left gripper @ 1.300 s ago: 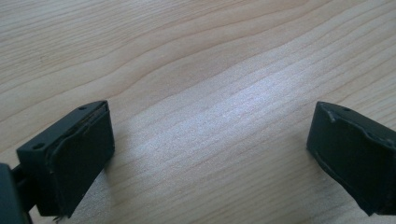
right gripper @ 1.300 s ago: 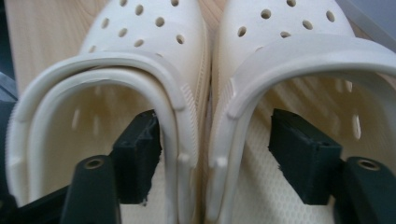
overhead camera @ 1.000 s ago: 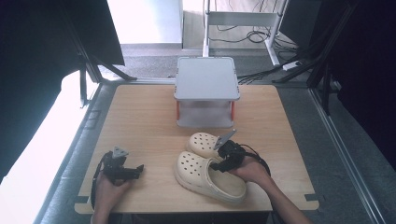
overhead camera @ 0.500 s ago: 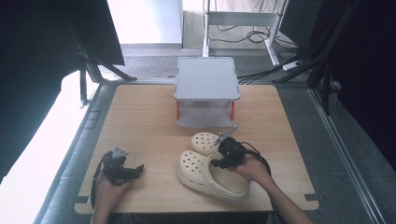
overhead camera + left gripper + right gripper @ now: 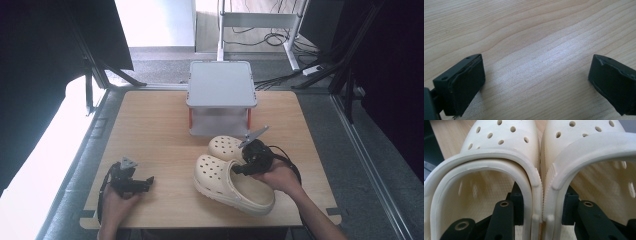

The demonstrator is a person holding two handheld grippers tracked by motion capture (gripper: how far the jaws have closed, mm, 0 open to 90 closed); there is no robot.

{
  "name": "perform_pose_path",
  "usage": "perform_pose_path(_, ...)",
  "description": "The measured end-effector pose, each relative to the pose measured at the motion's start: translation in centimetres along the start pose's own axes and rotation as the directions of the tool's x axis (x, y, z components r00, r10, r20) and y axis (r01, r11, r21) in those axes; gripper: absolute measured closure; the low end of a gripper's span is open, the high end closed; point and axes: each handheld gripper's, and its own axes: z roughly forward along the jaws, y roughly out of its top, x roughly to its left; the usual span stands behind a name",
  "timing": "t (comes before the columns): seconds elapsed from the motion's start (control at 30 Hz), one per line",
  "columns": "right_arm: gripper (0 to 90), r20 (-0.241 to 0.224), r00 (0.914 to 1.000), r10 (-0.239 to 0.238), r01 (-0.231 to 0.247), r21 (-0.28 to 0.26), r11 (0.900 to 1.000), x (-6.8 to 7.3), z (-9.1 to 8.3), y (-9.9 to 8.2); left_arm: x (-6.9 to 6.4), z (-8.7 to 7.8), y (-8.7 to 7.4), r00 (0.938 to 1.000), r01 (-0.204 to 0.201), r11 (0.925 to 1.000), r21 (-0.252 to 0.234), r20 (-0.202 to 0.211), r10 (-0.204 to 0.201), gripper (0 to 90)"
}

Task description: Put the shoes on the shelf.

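The wooden table point(image 5: 150, 125) has open grain across its left and far-left parts; a grey box-like stand point(image 5: 221, 97) sits at the far middle edge. Two cream foam clogs point(image 5: 231, 180), smooth and punched with round holes, lie side by side just before the stand. The right gripper point(image 5: 239, 170) has just been closing and clamps the clogs' two adjoining inner walls together point(image 5: 541, 195). The left gripper point(image 5: 145, 182) rests near the front-left edge, jaws wide apart over bare wood.

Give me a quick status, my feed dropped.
Right gripper shut on both clogs' inner walls, one jaw in each. Left gripper open over bare table. Grey stand just behind the pair.
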Motion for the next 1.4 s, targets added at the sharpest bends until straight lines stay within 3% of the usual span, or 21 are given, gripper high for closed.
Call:
perform_pose_path(0.5,64.1,0.02,0.9998,0.008,-0.007,-0.036,0.9993,0.4,-3.9,2.3,0.0,0.0,0.0,1.0,0.0,1.0,0.0,0.0,0.0,0.6)
perform_pose_path(1.0,64.1,0.066,0.997,0.04,-0.033,-0.107,0.9937,0.0,-8.4,6.6,0.0,0.1,0.1,1.0,-0.004,1.0,-0.002,0.0,0.004,0.7)
perform_pose_path(1.1,64.1,0.085,0.995,0.052,-0.041,-0.121,0.9918,-0.2,-9.1,7.7,0.0,0.1,0.1,1.0,-0.004,1.0,-0.002,0.0,0.004,0.7)
perform_pose_path(1.2,64.2,0.139,0.9868,0.083,-0.064,-0.137,0.9885,-0.9,-9.7,9.6,0.0,0.0,0.1,1.0,-0.005,1.0,0.004,0.006,0.005,0.7)
perform_pose_path(1.4,64.1,0.18,0.9767,0.117,-0.092,-0.143,0.9854,-2.1,-9.6,11.3,0.0,0.0,0.1,1.0,-0.004,1.0,0.003,0.005,0.004,0.7)
